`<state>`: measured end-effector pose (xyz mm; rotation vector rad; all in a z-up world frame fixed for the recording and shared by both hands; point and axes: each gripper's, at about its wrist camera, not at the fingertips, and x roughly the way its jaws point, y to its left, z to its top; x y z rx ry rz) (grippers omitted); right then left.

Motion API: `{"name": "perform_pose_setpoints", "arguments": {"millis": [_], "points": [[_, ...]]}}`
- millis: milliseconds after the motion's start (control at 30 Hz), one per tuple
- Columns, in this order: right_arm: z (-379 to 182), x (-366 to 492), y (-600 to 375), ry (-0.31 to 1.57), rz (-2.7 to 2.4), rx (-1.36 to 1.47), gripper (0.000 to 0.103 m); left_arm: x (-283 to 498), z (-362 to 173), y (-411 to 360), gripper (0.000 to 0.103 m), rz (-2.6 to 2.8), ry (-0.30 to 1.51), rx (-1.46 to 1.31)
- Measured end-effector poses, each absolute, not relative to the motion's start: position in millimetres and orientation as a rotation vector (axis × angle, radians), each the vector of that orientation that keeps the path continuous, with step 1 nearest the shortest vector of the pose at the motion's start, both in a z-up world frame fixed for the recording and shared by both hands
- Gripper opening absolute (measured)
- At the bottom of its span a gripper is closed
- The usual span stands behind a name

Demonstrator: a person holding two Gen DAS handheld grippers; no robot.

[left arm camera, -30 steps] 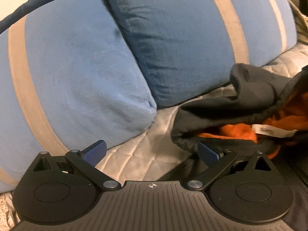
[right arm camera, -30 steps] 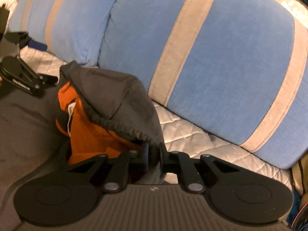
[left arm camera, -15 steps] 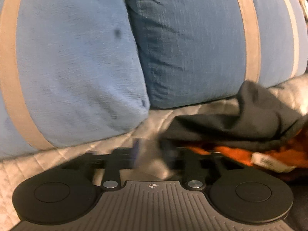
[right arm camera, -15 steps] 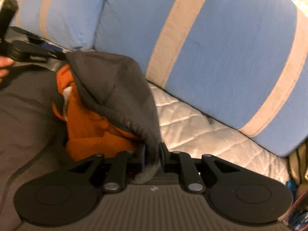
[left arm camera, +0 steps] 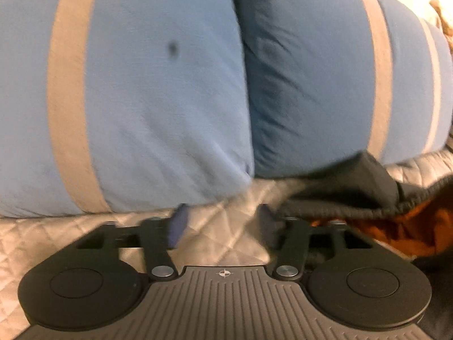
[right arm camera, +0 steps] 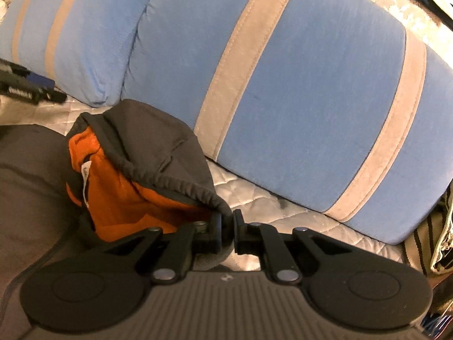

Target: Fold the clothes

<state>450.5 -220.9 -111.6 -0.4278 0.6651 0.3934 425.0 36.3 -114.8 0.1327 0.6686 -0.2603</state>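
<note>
Hood hem [right arm camera: 181,181] clamped in right gripper [right arm camera: 226,221] fingers | left gripper [left arm camera: 220,221] fingers apart over quilt [left arm camera: 226,226]

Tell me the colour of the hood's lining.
Orange lining, clearest in the right wrist view.

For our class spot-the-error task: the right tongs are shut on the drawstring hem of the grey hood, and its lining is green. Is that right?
One detail is wrong. The right tongs are shut on the grey hood's hem, but the right wrist view shows an orange lining, not green.

Left gripper [left arm camera: 220,221] agape, right gripper [right arm camera: 228,221] clamped.
</note>
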Motion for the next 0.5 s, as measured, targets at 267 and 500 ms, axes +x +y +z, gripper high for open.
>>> {"name": "perform_pose_setpoints", "arguments": {"millis": [267,500], "points": [[-111.4,452.8,-228.1,0.665,0.419,-0.407,0.008,441.3,-134.3,29.1,0.064,-0.305,0.714,0.083],[-112.1,456.5,-232.7,0.669,0.431,-0.384,0.008,447.9,-145.6,20.3,0.032,-0.292,0.745,0.099]]}}
